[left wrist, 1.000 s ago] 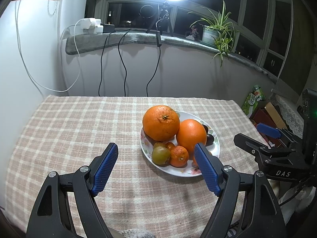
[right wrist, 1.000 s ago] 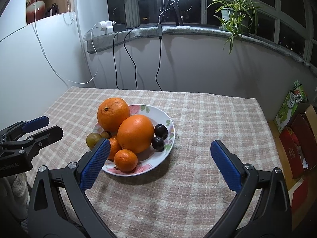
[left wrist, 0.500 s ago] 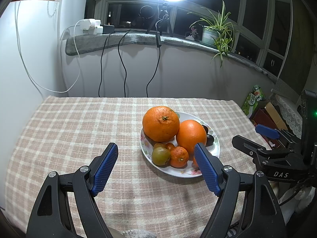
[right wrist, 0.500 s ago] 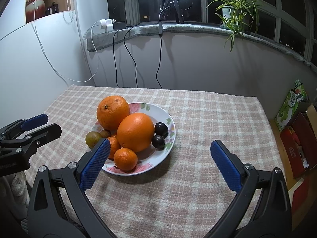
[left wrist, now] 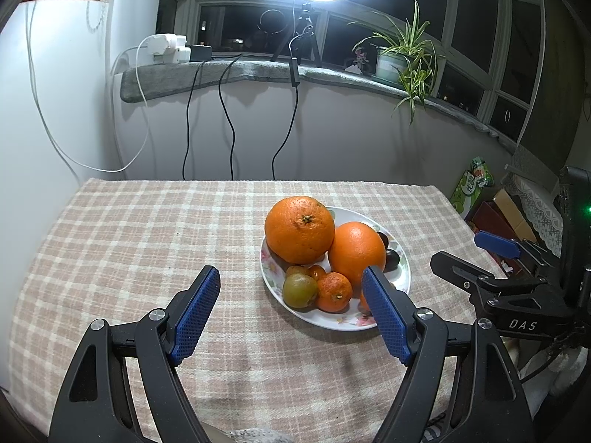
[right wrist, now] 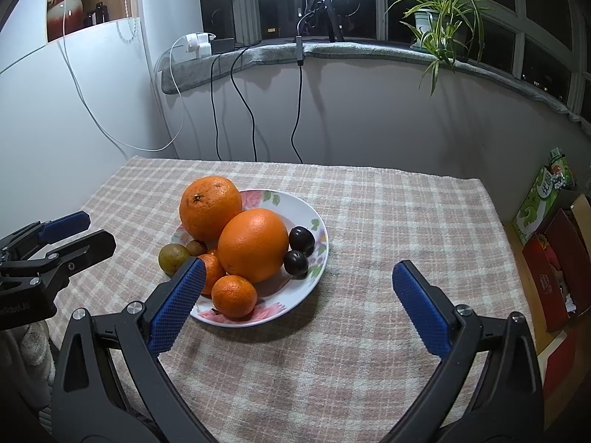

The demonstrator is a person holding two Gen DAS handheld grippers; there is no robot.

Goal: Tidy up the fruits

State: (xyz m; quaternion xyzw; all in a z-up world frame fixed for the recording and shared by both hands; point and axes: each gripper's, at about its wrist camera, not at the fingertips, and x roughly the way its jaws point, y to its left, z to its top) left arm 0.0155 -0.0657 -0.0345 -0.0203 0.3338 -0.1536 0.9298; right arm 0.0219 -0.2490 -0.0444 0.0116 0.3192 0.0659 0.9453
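Nothing has moved since the earlier frames: both the left gripper [left wrist: 291, 294] and right gripper [right wrist: 299, 285] hover spread and empty. Fruits sit on a floral plate [right wrist: 295, 203] mid-table, on the checked tablecloth [right wrist: 388, 221] below a windowsill [right wrist: 369, 55] with a potted plant [right wrist: 439, 18].

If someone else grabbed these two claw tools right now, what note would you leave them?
Left claw: open, empty, above the checked tablecloth, short of the plate.
Right claw: open, empty, near the plate's right side.
All fruit sits piled on the white floral plate: two large oranges, small mandarins, a green-brown fruit, two dark plums.
Done: nothing visibly sorted.
Left: pick fruits off and organize them.
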